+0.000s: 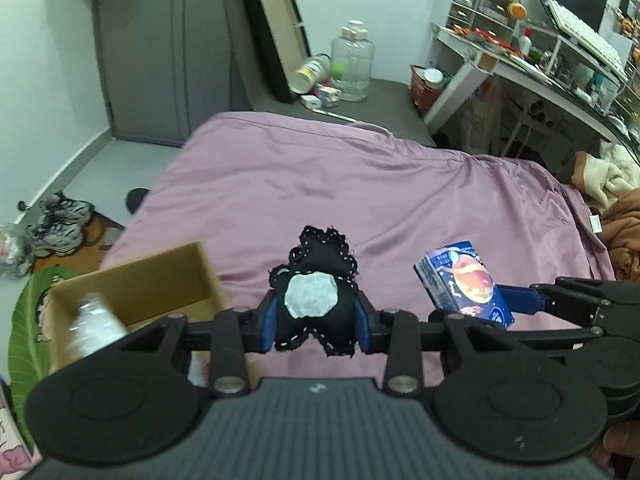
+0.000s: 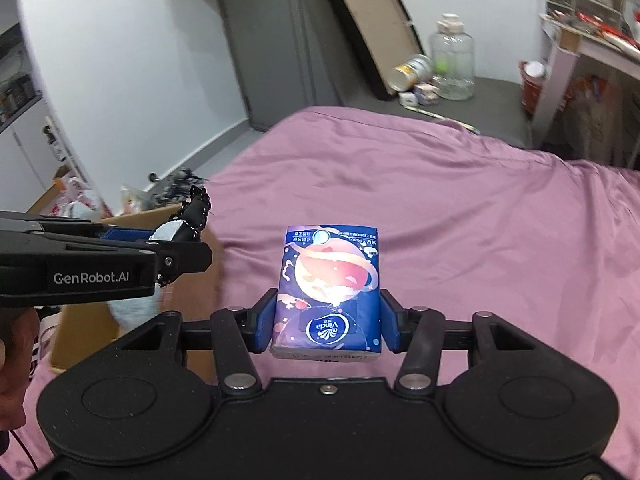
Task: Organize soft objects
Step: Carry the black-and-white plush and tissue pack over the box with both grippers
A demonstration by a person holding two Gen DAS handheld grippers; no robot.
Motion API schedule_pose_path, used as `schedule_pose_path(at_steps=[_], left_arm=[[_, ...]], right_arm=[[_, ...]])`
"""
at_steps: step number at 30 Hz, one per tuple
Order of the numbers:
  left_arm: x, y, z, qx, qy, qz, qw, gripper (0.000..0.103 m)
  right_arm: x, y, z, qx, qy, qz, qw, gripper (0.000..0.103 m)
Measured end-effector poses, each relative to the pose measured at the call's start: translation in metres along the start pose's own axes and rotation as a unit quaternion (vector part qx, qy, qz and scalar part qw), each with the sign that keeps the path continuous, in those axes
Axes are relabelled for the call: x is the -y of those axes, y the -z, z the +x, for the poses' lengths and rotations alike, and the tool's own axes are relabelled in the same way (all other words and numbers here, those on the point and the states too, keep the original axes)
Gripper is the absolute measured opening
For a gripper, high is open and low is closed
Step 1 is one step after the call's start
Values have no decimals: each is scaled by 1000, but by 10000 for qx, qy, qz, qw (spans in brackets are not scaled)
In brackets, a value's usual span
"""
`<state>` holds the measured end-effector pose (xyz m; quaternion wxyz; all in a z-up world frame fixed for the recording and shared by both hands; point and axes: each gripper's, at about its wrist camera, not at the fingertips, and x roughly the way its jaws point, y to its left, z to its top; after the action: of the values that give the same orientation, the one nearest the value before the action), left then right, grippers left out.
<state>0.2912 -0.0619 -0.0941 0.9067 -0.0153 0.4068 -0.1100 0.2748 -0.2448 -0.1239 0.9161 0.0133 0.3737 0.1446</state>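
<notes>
My left gripper point(image 1: 316, 322) is shut on a black soft toy point(image 1: 316, 280) with white stitching and a white round patch, held above the pink bedsheet point(image 1: 320, 184). My right gripper point(image 2: 328, 326) is shut on a blue tissue pack point(image 2: 330, 284) printed with a planet, and this pack point(image 1: 464, 286) also shows at the right of the left wrist view. The black toy point(image 2: 192, 220) and left gripper appear at the left of the right wrist view. An open cardboard box point(image 1: 136, 284) sits at the bed's left edge, below and left of the toy.
A clear bottle point(image 1: 94, 328) lies blurred in the box. Shoes point(image 1: 60, 220) and a green leaf-shaped mat point(image 1: 28, 320) lie on the floor at left. A big clear jar point(image 1: 352, 64), a tin and a leaning frame stand beyond the bed. A cluttered desk point(image 1: 540, 64) and blankets point(image 1: 612, 200) are at right.
</notes>
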Motion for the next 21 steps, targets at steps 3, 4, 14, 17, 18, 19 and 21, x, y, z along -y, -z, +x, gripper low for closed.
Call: schedule_pose_path(at_steps=[3, 4, 14, 17, 18, 19, 21], left_arm=[[-15, 7, -15, 24, -106, -75, 9999, 37], [-19, 10, -19, 31, -148, -84, 9999, 37], [-68, 38, -49, -48, -397, -295, 9988, 37], [-81, 46, -51, -85, -442, -417, 9981, 37], [-85, 49, -51, -94, -461, -442, 9979, 37], [-89, 53, -52, -109, -457, -482, 9977, 37], [-95, 58, -52, -134, -451, -519, 9975, 37]], right_arm=[[-15, -2, -5, 60, -117, -68, 9999, 50], [-19, -3, -7, 66, -182, -53, 9998, 50], [-65, -7, -15, 129, -485, -196, 9985, 50], [-77, -6, -15, 115, -550, -234, 9981, 50], [-80, -5, -15, 102, -564, -246, 9981, 50], [-83, -5, -14, 84, -590, -248, 9979, 50], [-86, -5, -11, 28, -674, -168, 9976, 50]])
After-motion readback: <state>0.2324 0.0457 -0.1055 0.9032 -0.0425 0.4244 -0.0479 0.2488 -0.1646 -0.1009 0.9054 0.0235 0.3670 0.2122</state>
